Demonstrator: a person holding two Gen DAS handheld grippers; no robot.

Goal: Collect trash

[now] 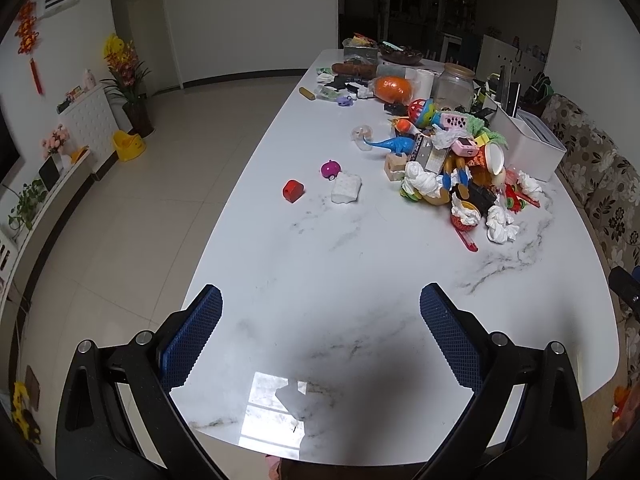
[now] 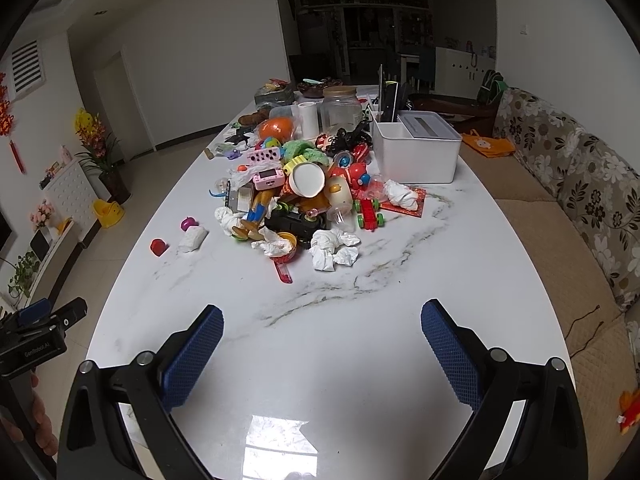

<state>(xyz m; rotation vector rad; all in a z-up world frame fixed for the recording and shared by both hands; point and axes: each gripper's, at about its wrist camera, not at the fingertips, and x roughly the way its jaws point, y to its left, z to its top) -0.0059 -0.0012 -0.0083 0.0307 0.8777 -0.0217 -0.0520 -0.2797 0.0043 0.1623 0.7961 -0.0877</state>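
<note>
A heap of toys mixed with crumpled white tissues lies on the white marble table (image 1: 320, 280) (image 2: 340, 340). The nearest tissue wads (image 2: 334, 249) (image 1: 500, 224) sit at the heap's front edge; another tissue (image 2: 401, 194) lies on a red paper by the bin. A folded white wad (image 1: 346, 188) (image 2: 193, 238) lies apart at the left, by a red block (image 1: 293, 191). My left gripper (image 1: 320, 308) is open and empty over the near table. My right gripper (image 2: 322, 322) is open and empty, short of the heap.
A white plastic bin (image 2: 416, 152) (image 1: 528, 148) stands behind the heap at the right. A glass jar (image 2: 341, 110), an orange ball and more clutter fill the far end. A floral sofa (image 2: 580, 184) runs along the right. The left gripper's body (image 2: 36, 336) shows at the left.
</note>
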